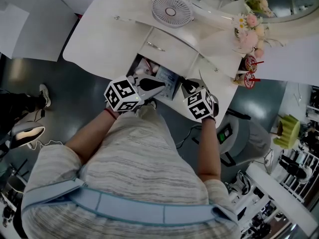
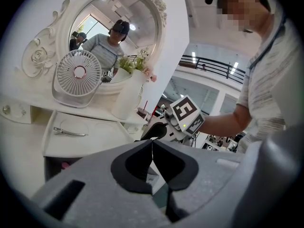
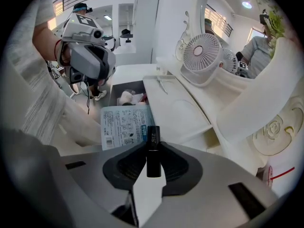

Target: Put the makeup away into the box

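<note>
My right gripper is shut on a small black lipstick tube that stands upright between its pads, white digits on its upper part. It hangs over a blue-and-white printed packet at the open drawer of the white vanity, which holds several small items. In the head view the right gripper is at the drawer's right corner and the left gripper over its front. The left gripper has its jaws closed together with nothing between them.
On the vanity top stand a white fan, a vase of flowers and a carved oval mirror. A metal hair clip lies on the raised shelf above the drawer. A grey stool is at my right.
</note>
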The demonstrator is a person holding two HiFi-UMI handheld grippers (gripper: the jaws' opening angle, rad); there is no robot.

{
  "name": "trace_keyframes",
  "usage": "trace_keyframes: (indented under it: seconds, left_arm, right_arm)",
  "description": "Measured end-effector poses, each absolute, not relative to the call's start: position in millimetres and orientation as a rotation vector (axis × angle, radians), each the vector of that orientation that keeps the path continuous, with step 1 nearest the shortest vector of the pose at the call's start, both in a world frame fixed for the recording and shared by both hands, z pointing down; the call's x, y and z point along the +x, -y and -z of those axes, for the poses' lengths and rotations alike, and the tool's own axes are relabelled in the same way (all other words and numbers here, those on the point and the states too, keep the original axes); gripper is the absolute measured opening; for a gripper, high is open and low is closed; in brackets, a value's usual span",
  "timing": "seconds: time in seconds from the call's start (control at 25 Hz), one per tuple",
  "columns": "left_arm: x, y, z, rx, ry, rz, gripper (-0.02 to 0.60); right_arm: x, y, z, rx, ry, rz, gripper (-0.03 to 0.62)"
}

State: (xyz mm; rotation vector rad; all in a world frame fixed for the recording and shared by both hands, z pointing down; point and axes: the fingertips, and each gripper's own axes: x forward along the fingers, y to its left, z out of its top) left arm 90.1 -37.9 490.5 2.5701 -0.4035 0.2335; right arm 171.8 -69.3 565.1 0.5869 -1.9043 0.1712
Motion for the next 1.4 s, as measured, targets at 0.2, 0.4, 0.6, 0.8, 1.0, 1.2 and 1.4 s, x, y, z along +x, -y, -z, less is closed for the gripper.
trace_keyframes:
  seconds: [0.2, 0.4, 0.6, 0.8, 1.0, 1.2, 1.4]
  left_arm:
    - [77, 45, -490, 2.593, 0.433, -0.225, 0.012]
    - [66, 48, -491, 2.608, 0.451, -0.232, 0.012]
    - [58, 48, -494, 2.605, 0.458, -0.247, 0.012]
    - [56, 51, -493, 2.601, 0.463, -0.233, 0.013]
    - [54, 55, -491, 2.603, 0.468, -0.231, 0.014]
    - [49, 57, -493, 2.596, 0.485, -0.234, 0.014]
    - [46, 57, -496, 2.588, 0.49, -0.242, 0.013]
  right_arm:
    - [156, 65, -569, 0.623, 1.933, -0.22, 0.087]
    - [144, 63, -570, 0.657, 1.95, -0.248, 0.087]
    - [133, 56, -575, 0.66, 1.958, -0.269, 0.087]
    - [123, 51, -583, 0.635, 1.958, -0.276, 0.087]
    - [112, 50, -590, 0.621, 1.964, -0.278, 0.087]
    - [118, 57, -604, 0.705, 1.922, -0.312, 0.087]
    - [125, 66, -610, 0.794, 1.898, -0.351, 0.089]
